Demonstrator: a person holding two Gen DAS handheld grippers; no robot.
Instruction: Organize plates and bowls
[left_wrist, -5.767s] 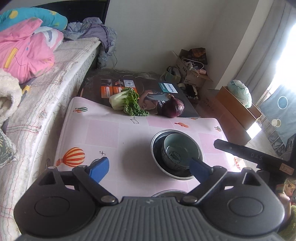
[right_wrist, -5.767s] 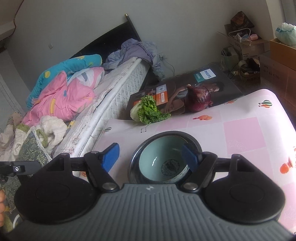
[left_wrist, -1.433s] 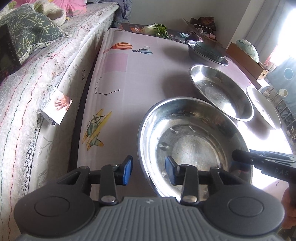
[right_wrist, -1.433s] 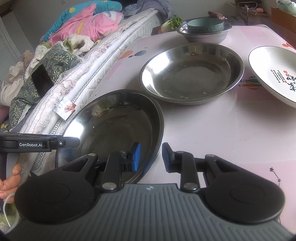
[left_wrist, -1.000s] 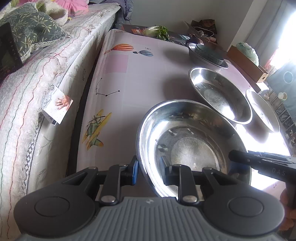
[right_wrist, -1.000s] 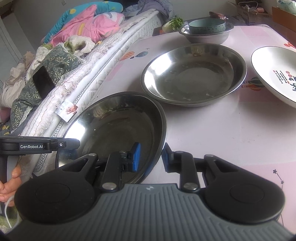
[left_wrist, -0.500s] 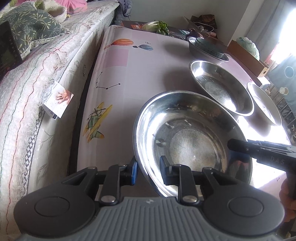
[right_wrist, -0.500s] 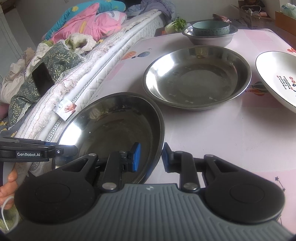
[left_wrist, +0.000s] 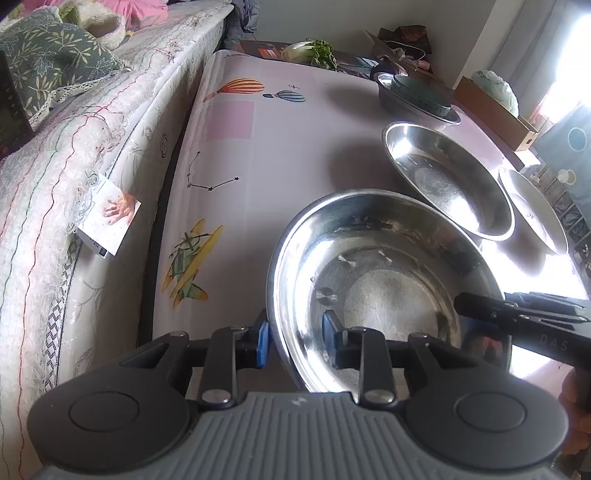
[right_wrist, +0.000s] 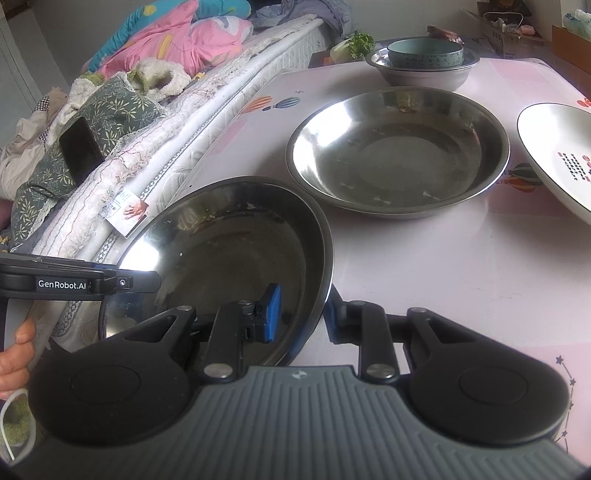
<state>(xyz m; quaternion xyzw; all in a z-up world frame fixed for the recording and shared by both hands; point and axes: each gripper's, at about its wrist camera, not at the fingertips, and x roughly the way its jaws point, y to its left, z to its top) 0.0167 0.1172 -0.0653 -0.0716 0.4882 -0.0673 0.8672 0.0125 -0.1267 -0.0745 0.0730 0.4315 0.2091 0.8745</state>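
Note:
A large steel plate (left_wrist: 388, 288) (right_wrist: 229, 251) sits tilted at the near left corner of the table. My left gripper (left_wrist: 295, 334) straddles its left rim; the jaws are opening and the pads look just off the metal. My right gripper (right_wrist: 301, 315) is shut on the plate's right rim, one blue pad inside and one outside. Beyond it lie a second steel plate (left_wrist: 447, 181) (right_wrist: 399, 155) and a white printed plate (right_wrist: 557, 155). At the far end a teal bowl (right_wrist: 424, 51) rests inside a steel bowl (right_wrist: 421, 75).
The table (left_wrist: 229, 166) has a pink balloon-print cloth. A bed with quilts (left_wrist: 74, 147) runs along its left edge, with a phone (right_wrist: 79, 147) on a cushion. Greens (left_wrist: 314, 51) and cardboard boxes (left_wrist: 491, 107) stand past the far end. A hand (right_wrist: 14, 354) shows at lower left.
Both grippers came from the far bowls to the near steel plate. In the last second the left jaws closed on its rim, then widened slightly. The right grip is unchanged.

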